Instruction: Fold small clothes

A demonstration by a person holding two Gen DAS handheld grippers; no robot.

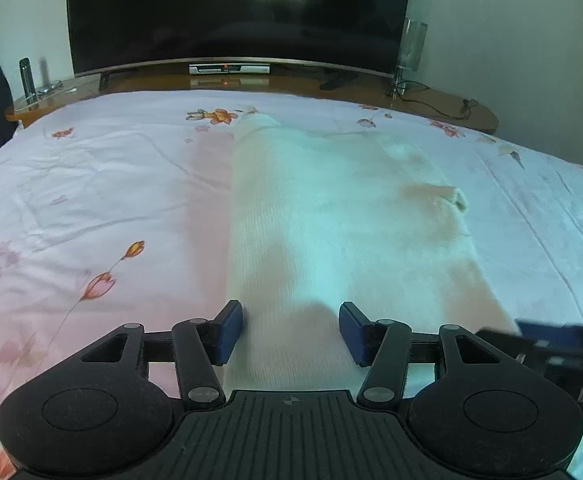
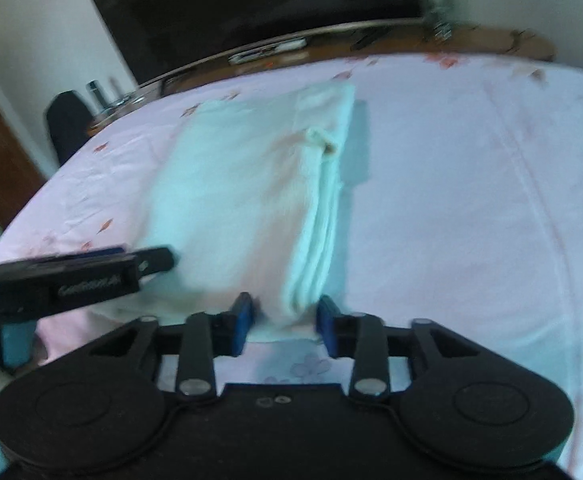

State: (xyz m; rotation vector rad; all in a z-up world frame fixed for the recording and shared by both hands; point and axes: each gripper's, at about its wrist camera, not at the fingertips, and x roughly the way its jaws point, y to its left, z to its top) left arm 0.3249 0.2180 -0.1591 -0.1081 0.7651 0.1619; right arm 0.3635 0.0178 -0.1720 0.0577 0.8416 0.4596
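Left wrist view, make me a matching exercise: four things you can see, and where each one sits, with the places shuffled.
Things:
1. white garment
2. television
3. glass lamp
4. left gripper

Places:
A. right end of the wooden shelf
B. open over the garment's near edge
C. folded lengthwise on the floral bedsheet
D. centred behind the bed

Pairs: 1-C, 2-D, 3-A, 4-B
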